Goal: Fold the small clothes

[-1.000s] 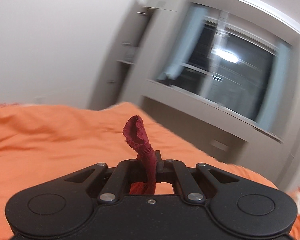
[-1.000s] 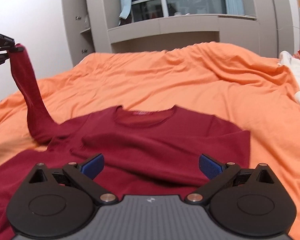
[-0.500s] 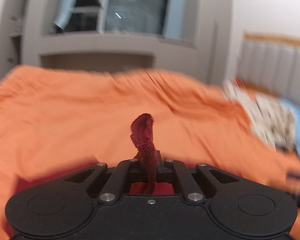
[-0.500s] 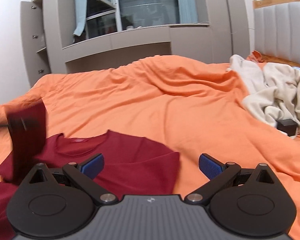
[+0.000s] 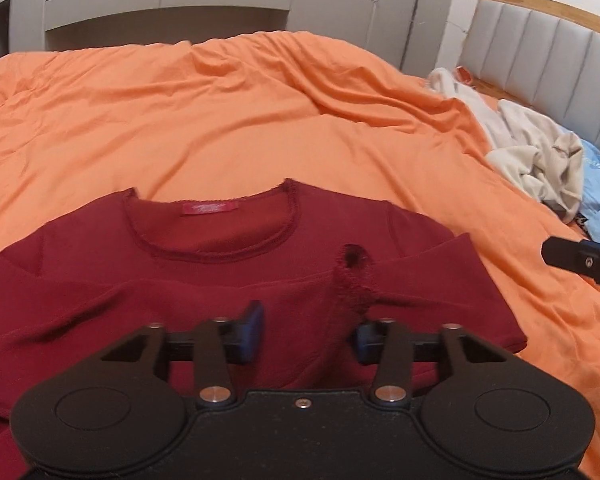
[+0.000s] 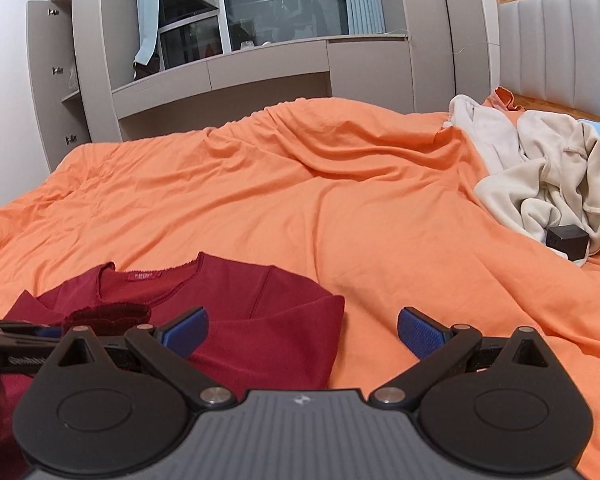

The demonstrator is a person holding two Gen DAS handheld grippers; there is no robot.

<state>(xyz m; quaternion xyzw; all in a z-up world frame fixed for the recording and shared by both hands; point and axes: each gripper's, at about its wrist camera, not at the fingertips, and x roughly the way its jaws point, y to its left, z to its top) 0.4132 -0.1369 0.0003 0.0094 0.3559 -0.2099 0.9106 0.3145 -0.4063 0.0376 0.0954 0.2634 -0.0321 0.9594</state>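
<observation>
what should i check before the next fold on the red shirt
1. Left gripper released: ok, its jaws stand apart with the sleeve cuff lying loose by the right-hand pad.
2. Sleeve folded across the red shirt: ok, it lies over the chest below the neckline.
3. Right gripper free: ok, open and holding nothing, over the orange duvet at the shirt's edge.
4. Shirt lying flat: not ok, wrinkles show along the folded sleeve.
5. Lower hem position: cannot tell, hidden behind the grippers.
6. Space beside the shirt: ok, the beige clothes pile lies well apart.
</observation>
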